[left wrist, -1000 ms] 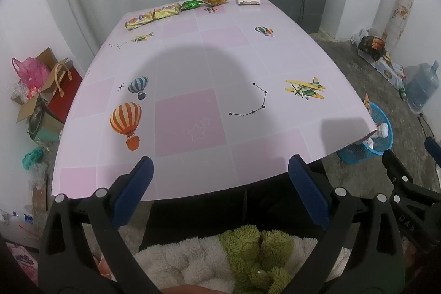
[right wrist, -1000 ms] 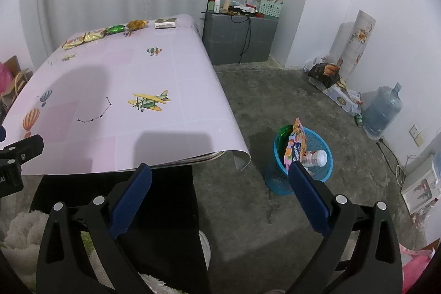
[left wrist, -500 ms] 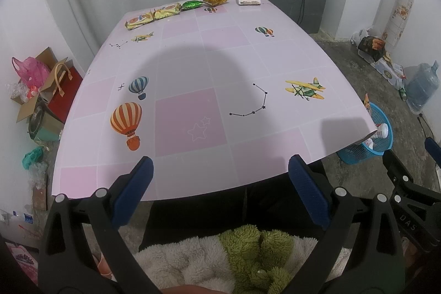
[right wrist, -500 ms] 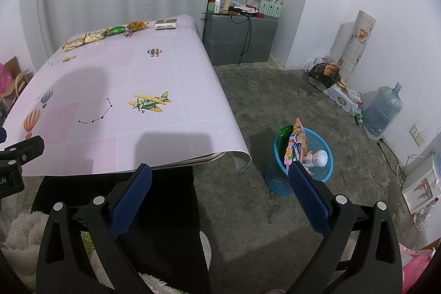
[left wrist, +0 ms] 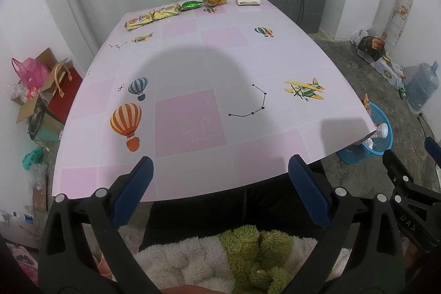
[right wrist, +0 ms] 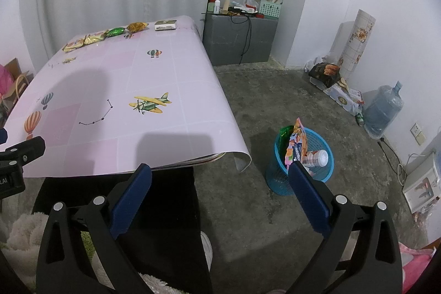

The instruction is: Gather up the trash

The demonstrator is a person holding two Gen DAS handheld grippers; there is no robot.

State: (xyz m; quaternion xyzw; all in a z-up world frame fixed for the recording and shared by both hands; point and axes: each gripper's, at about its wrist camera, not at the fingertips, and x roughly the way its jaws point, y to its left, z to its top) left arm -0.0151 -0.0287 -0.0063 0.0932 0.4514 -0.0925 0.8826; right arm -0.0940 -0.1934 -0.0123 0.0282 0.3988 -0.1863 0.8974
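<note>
While both pairs of tongs hover at the near edge of the worktop [left wrist: 193, 68], neither grips anything: the left tongs [left wrist: 220, 183] stand spread wide over the pink, balloon-printed cover, and the right tongs [right wrist: 220, 188] stand just as wide, off the worktop's right corner above the concrete floor. All the trash on the worktop lies in a row along the far edge: two yellow snack packets [left wrist: 153, 17] at the left, then a green wrapper [left wrist: 192, 4], an orange packet [left wrist: 215, 0] and, furthest right, a small flat box [left wrist: 248, 0]. All of it lies well apart from both tongs. On the floor to the right of the worktop stands a blue basket [right wrist: 317, 175], near the right tongs, with a colourful wrapper [right wrist: 296, 145] and a white bottle [right wrist: 317, 157] in it. Fluffy white and green fabric [left wrist: 248, 258] shows beneath the left tongs.
</note>
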